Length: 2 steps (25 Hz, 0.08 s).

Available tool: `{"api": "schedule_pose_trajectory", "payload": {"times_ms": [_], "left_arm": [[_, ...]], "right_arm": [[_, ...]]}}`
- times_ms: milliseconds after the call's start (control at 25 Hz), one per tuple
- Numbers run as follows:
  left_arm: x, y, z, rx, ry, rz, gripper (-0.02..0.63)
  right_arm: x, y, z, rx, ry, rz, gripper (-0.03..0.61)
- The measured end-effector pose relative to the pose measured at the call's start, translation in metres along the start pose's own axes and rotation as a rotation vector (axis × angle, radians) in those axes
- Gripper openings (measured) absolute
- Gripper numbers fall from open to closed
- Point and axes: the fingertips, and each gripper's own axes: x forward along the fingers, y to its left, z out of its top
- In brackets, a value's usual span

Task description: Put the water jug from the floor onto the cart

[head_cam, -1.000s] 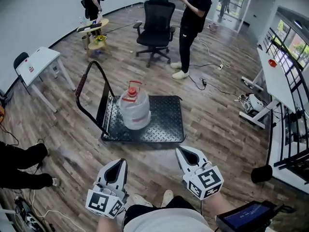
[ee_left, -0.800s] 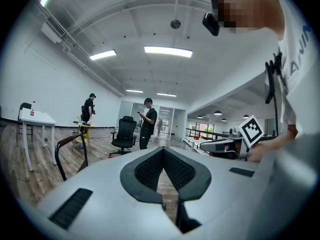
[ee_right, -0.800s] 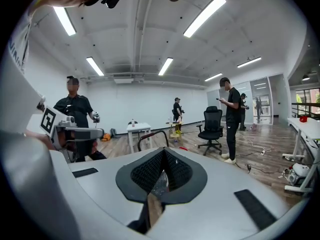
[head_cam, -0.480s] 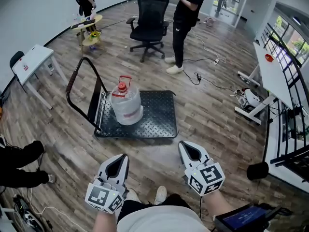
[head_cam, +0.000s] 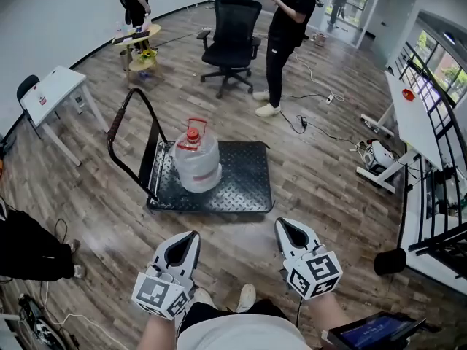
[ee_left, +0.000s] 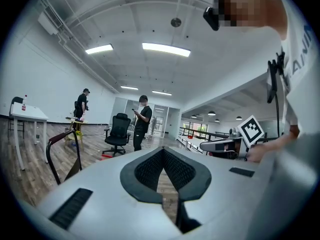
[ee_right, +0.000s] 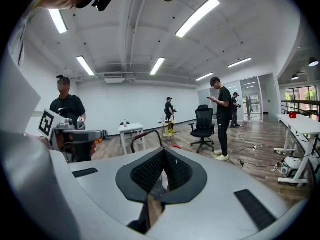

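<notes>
The clear water jug (head_cam: 198,165) with a red cap and red handle stands upright on the left part of the black cart deck (head_cam: 244,184), close to the cart's push handle (head_cam: 135,133). Both grippers hang low in the head view, on my side of the cart and well apart from it. My left gripper (head_cam: 191,237) is shut and empty, and its jaws meet at the tip in the left gripper view (ee_left: 162,151). My right gripper (head_cam: 284,226) is also shut with nothing in it (ee_right: 162,151). The push handle (ee_left: 62,139) shows in the left gripper view too.
A black office chair (head_cam: 232,35) and a standing person (head_cam: 284,28) are beyond the cart. White tables stand at the left (head_cam: 55,93) and right (head_cam: 423,122). Cables (head_cam: 314,126) trail on the wood floor. Another person's leg (head_cam: 29,243) is at the near left.
Both grippers have drifted a little lower in the head view, towards me, and stay shut. The jug stays on the cart.
</notes>
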Motion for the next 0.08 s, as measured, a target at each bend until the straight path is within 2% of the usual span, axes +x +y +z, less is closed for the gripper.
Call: {"api": "schedule_pose_trajectory", "payload": {"times_ms": [80], "left_arm": [[-0.0038, 0.0053, 0.0020, -0.007, -0.006, 0.004, -0.002]], "right_arm": [[0.0025, 0.0057, 0.0018, -0.011, 0.000, 0.002, 0.001]]}}
